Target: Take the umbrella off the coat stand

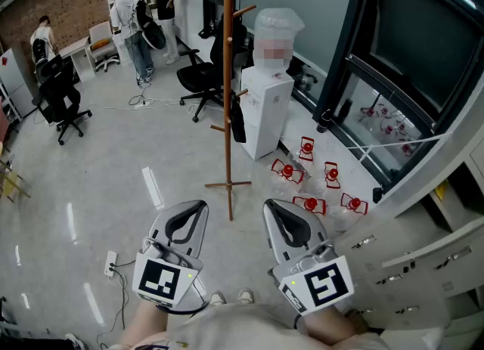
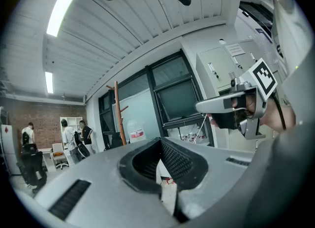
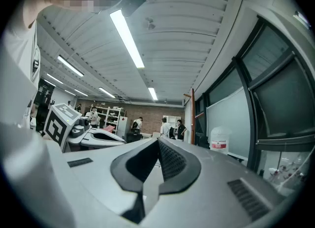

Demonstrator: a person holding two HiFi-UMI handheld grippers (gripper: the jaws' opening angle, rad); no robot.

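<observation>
I see 2 grippers level, side by side, well short of coat stand (image 1: 228,76); approach not begun, I judge. Left gripper (image 1: 187,216) jaws together, empty. Right gripper (image 1: 283,220) likewise closed, nothing between. Dark umbrella (image 1: 237,120) hangs from low peg, pole's right side, clear of floor.

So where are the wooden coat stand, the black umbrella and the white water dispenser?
Wooden coat stand (image 1: 228,152): head view, on its upright pole.
Black folded umbrella (image 1: 238,120): head view, on its hanging body.
White water dispenser (image 1: 263,114): head view, on its cabinet front.
</observation>
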